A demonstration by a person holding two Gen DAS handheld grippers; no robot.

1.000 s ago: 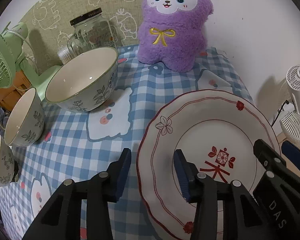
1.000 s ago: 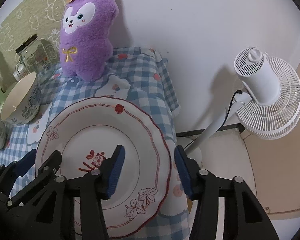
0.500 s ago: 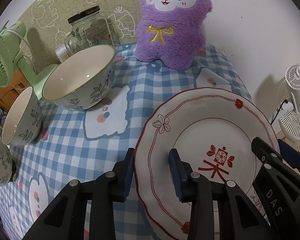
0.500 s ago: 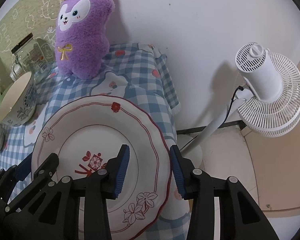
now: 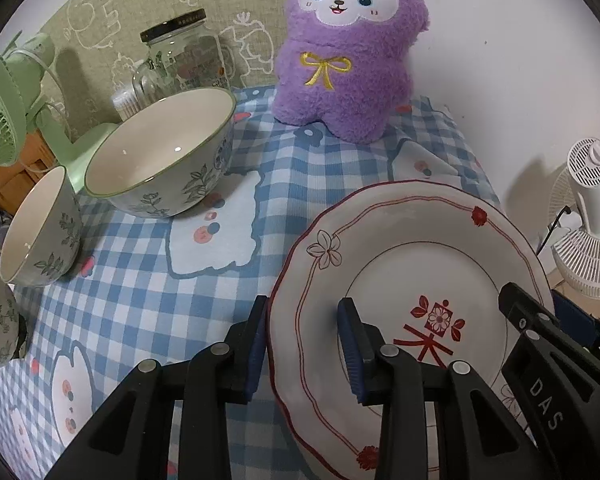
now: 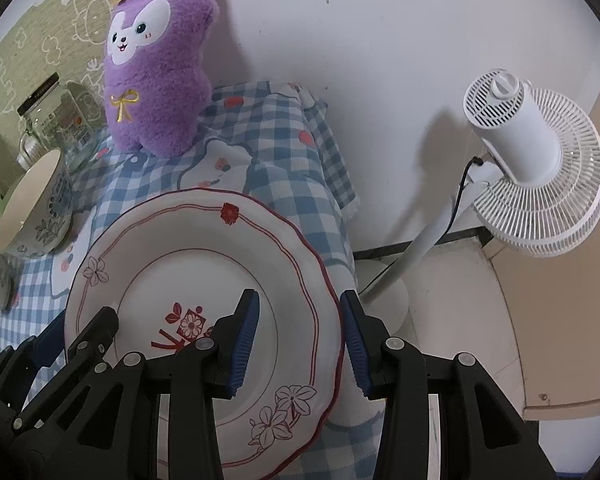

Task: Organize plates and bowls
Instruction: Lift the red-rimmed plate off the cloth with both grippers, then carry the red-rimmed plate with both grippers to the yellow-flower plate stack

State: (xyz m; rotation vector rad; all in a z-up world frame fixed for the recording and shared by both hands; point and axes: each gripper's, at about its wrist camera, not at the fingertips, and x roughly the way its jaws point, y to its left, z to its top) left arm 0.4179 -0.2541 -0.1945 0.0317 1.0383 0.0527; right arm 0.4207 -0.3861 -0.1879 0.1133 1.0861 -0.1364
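The plate (image 5: 412, 264), white with red-line trim and a red character under a flower emblem at its centre, lies at the right edge of the bench (image 5: 140, 300). Both claws straddle its rim: the left claw (image 5: 304, 348) on the left side, the right claw (image 6: 298, 334) on the right. Each has just been closing with the rim between its jaws (whether the pads press yet I cannot tell). "DAS" is printed on the right claw's arm. Three leaf-patterned bowls (image 5: 164, 160) stand to the left.
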